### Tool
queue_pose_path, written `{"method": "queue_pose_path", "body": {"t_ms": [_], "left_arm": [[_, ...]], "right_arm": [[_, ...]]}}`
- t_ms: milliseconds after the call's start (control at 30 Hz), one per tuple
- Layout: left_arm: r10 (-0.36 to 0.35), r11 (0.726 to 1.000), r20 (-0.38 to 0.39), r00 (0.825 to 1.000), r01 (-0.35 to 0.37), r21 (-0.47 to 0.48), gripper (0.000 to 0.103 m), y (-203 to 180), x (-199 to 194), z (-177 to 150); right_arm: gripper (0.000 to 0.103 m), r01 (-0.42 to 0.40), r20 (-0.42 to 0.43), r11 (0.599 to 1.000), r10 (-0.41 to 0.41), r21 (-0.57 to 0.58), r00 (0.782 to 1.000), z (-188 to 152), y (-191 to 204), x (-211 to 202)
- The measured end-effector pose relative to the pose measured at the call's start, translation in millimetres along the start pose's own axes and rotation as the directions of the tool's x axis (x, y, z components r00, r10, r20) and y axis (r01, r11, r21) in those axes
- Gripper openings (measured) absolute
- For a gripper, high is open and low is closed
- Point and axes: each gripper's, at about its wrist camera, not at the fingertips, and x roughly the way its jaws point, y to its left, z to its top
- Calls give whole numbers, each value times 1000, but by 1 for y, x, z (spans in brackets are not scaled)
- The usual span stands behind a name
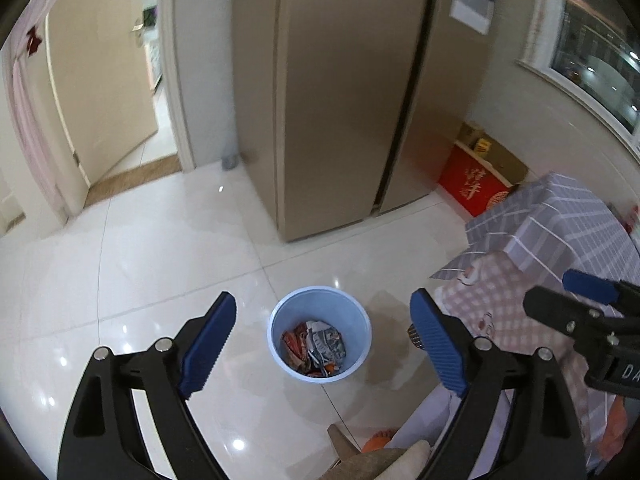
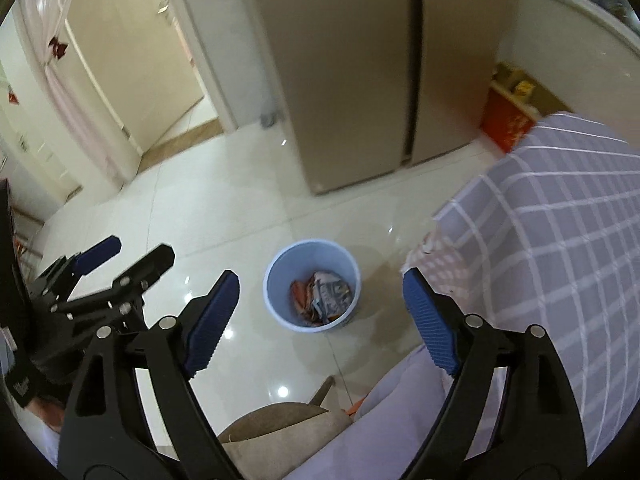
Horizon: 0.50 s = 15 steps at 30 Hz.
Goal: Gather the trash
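Fingers (image 1: 438, 340) of left gripper (image 1: 324, 344) and right gripper (image 2: 320, 316) spread wide, empty, above blue bin (image 1: 320, 312) holding wrappers (image 1: 316, 350) on floor (image 1: 160, 260).

My left gripper (image 1: 322, 342) has matt black plastic arms with shiny metal pivot pins, and its fingertips (image 1: 208, 346) wear blue ribbed rubbery pads. My right gripper (image 2: 322, 316) looks the same: matt black, blue ridged pads. At frame centre the bin (image 1: 352, 312) is smooth pale blue plastic with a soft sheen, holding crinkled glossy wrappers (image 1: 316, 350) and crumpled printed paper. The floor (image 1: 160, 248) is polished cream tile, mirror-glossy with lamp glints. The fridge (image 1: 344, 100), upper centre, has a brushed satin metallic finish. At right, the tablecloth (image 2: 560, 216) is matt checked woven cloth.
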Motion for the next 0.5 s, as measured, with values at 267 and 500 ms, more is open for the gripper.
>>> {"method": "queue_pose_path", "body": {"t_ms": [267,500], "left_arm": [[-60,995,158,986,46,92,90,-46,-59,-18],[-109,985,244,964,71,159,90,-77,-104,-34]], "right_arm": [[86,92,99,994,-98,66,990,-39,-23,-56],[87,124,207,984,-149,128,967,-70,-36,-112]]}}
